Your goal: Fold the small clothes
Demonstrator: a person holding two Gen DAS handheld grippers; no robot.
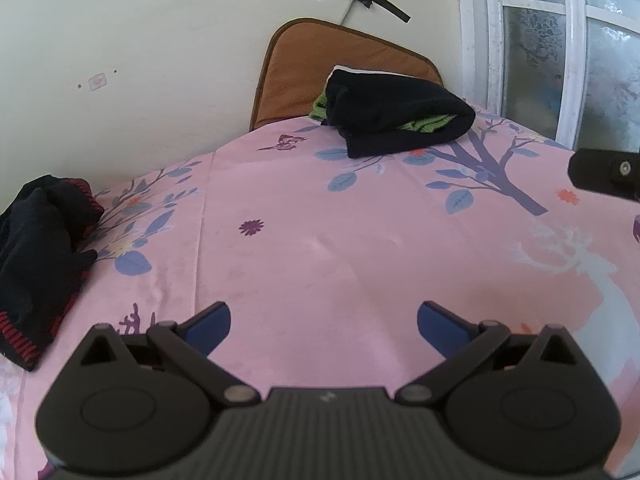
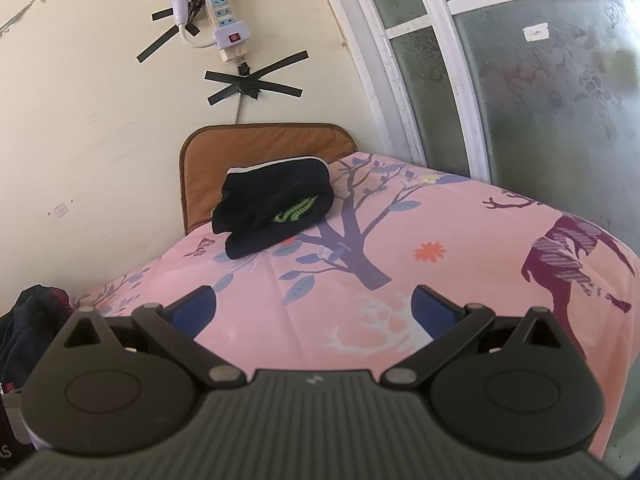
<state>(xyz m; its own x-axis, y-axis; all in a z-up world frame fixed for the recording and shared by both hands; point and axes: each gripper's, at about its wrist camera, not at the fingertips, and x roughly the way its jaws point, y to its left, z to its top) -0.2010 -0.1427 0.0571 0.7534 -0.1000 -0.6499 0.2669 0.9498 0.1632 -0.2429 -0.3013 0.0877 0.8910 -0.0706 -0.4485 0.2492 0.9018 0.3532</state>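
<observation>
A folded black garment with green inside (image 1: 396,114) lies at the far end of the pink printed sheet (image 1: 320,240); it also shows in the right wrist view (image 2: 276,206). A crumpled black garment with red trim (image 1: 36,264) lies at the left edge, and its edge shows in the right wrist view (image 2: 28,320). My left gripper (image 1: 324,326) is open and empty above the bare sheet. My right gripper (image 2: 314,308) is open and empty above the sheet (image 2: 440,280). Part of the right gripper (image 1: 604,174) shows at the right edge of the left wrist view.
A brown cushion (image 1: 320,68) leans on the cream wall behind the folded garment. A white-framed frosted window (image 2: 500,80) stands at the right. A power strip (image 2: 228,24) and taped cable hang on the wall. The sheet drops off at the right.
</observation>
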